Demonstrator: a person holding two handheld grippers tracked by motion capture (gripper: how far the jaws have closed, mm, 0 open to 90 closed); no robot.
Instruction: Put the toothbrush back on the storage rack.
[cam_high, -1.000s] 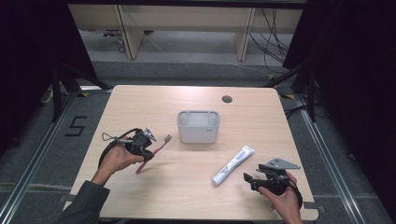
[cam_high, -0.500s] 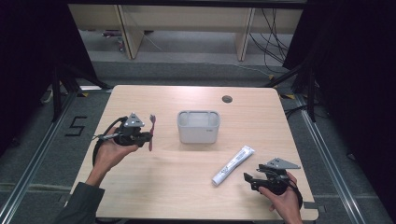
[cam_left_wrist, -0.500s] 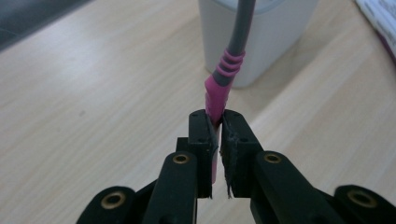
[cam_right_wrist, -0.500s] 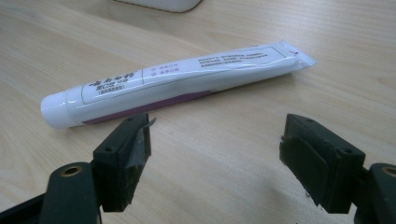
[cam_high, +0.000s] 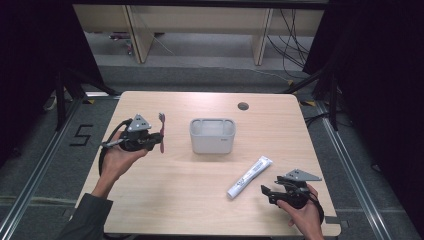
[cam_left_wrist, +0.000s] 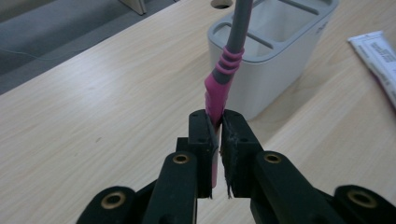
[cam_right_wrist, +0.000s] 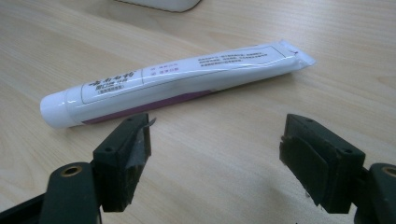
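My left gripper (cam_high: 156, 140) is shut on a pink and grey toothbrush (cam_high: 161, 132), held upright above the table's left side. In the left gripper view the toothbrush (cam_left_wrist: 224, 74) rises from the closed jaws of that gripper (cam_left_wrist: 215, 135) toward a white two-slot holder (cam_left_wrist: 275, 51). The holder (cam_high: 212, 135) stands at the table's middle, to the right of the brush. A white toothpaste tube (cam_high: 249, 176) lies flat at the front right. My right gripper (cam_high: 268, 192) rests open just short of it; in the right gripper view the tube (cam_right_wrist: 173, 81) lies beyond the spread jaws of this gripper (cam_right_wrist: 215, 156).
A round cable hole (cam_high: 243, 106) sits in the wooden table's (cam_high: 175, 200) far edge, right of centre. Shelving and loose cables stand on the floor beyond the table. A floor mark reading 5 (cam_high: 81, 135) lies to the left.
My left gripper lifted the toothbrush from a slanted, low position to upright and moved it toward the holder. The right gripper has stayed put by the tube.
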